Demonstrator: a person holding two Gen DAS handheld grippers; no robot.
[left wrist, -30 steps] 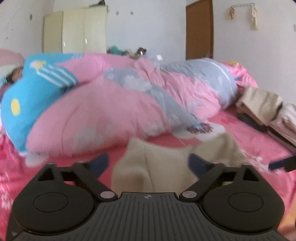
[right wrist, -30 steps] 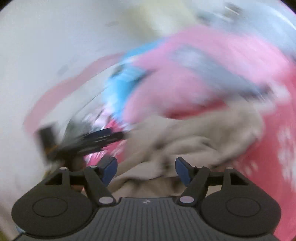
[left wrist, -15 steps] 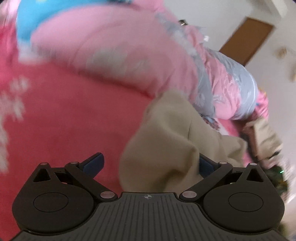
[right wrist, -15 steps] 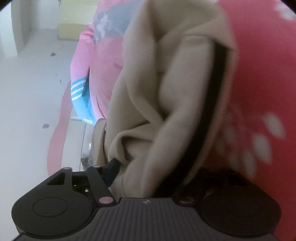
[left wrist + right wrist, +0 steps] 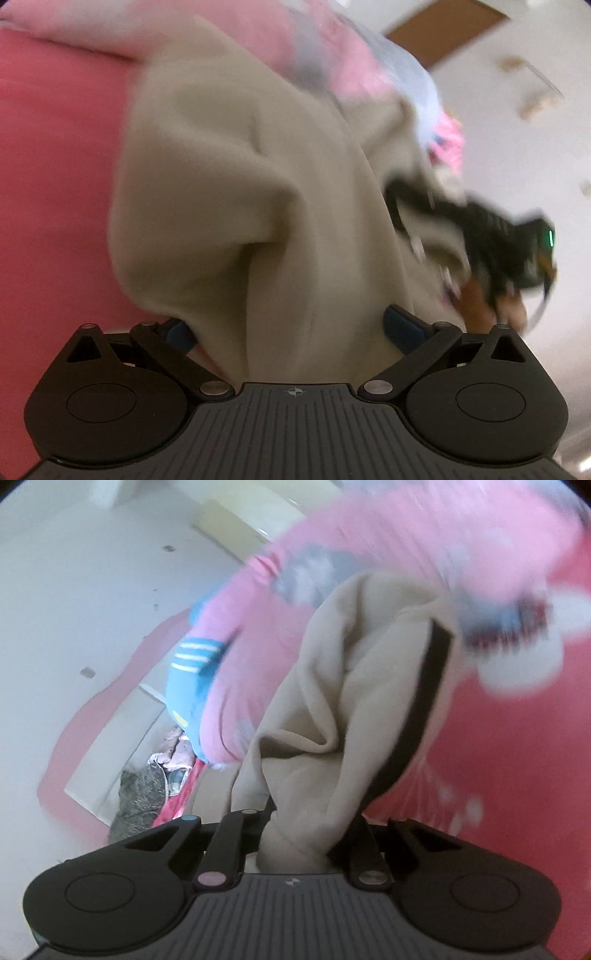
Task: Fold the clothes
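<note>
One beige fleece garment [image 5: 236,192] with a black stripe is bunched up over the coral-pink bedsheet [image 5: 48,155], just in front of the puffy pink-and-blue quilt [image 5: 236,657]. Right gripper [image 5: 306,834] has its fingers pinched tight on a fold of it. Left gripper [image 5: 284,332] is spread wide, blue pads [image 5: 400,330] either side of the cloth, not really clamping anything. Pretty blurry overall.

The garment [image 5: 236,192] is lying on the bedsheet [image 5: 48,177], in front of the quilt [image 5: 332,554]. The right gripper [image 5: 517,251] is sitting at the garment's right edge.
</note>
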